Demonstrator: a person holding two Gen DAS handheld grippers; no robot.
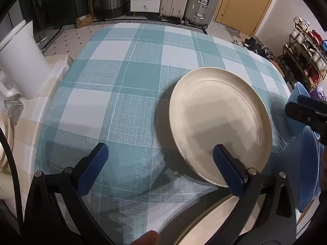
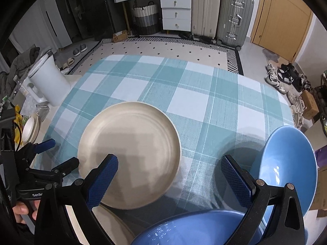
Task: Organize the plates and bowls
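We read the cream plate (image 1: 220, 122) as flat on the checked table (image 1: 122, 81), just fwd-right of the left gripper (image 1: 159, 163); its right finger overlaps the near rim; jaws wide apart, empty. Right gripper (image 2: 169, 175) likewise spread, empty; blue bowl (image 2: 290, 163) to its right. Plate: round, matte, no long axis.

You can read only one bit of lettering for certain: white letters "GenRo", cut off by the right gripper's arm, on the black body of the left gripper (image 2: 59, 157) in the right wrist view. A small cardboard box (image 2: 120, 36) on the floor by the rug carries dark print, but it is too small for you to make out. Nothing else in either view gives you a legible word or number.
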